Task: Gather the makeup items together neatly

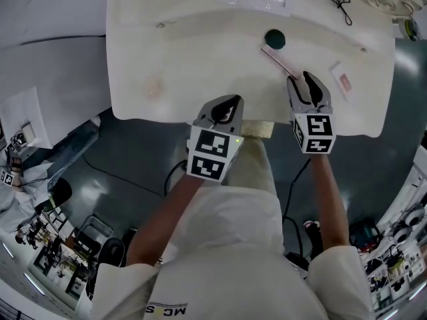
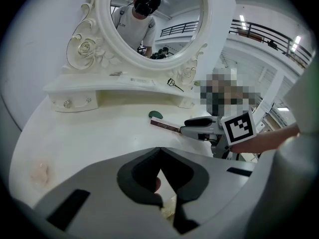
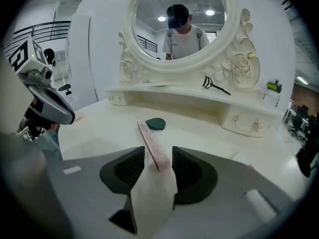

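Step in hand, as I judge it: reaching to grab the first item. Nothing is gathered yet.

Nearest, lower centre of the head view, the left gripper [image 1: 229,105] sits at the near edge of the white vanity table [image 1: 173,59]. Its jaws are together with nothing in them. It is pitched forward and down, forearm straight back toward the body, and looks parked.

To its right in the same view, the right gripper [image 3: 158,156] is tilted down the same way. Its jaws stand apart around the near end of the long pink box [image 3: 151,144]. The box lies flat on the table, running away to the upper left, and the pads are not pressing on it.

Next move, my read: close on the box end squarely, lift it, and carry it toward the other items. A grip that far out on the end could let the box swing.

Just past the box's far end lies the dark green compact [image 3: 155,123]. Right of the gripper is a small white packet [image 1: 342,81]. Farthest, an eyelash curler [image 3: 215,85] lies on the shelf under the mirror [image 3: 177,19].
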The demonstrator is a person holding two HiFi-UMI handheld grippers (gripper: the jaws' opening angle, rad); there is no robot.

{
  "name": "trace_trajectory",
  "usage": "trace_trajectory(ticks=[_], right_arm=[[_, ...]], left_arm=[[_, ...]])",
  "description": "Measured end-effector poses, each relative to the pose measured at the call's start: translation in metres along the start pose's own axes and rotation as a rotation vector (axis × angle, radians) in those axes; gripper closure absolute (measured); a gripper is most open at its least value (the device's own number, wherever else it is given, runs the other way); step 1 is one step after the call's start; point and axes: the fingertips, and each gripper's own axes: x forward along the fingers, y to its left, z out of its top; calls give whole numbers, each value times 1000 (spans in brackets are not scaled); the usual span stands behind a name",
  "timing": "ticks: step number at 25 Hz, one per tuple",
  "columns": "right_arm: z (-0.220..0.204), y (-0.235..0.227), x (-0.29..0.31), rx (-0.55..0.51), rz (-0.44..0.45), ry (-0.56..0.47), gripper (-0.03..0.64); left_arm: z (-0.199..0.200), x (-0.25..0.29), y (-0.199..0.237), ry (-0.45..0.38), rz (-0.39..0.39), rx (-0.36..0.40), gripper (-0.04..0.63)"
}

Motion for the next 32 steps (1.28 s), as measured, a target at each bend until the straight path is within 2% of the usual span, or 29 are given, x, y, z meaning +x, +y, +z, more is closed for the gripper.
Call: trace_trajectory(ticks=[15, 22, 32], right_arm=[[-10, 1, 15, -38, -1, 51, 466], [-6, 6, 16, -75, -7, 63, 518], [-1, 15, 10, -102, 19, 26, 531]], left_arm=[[-10, 8, -4, 37, -15, 0, 595], [-6, 10, -3, 35, -21, 1, 595], [-4, 8, -6, 29, -18, 7, 595]])
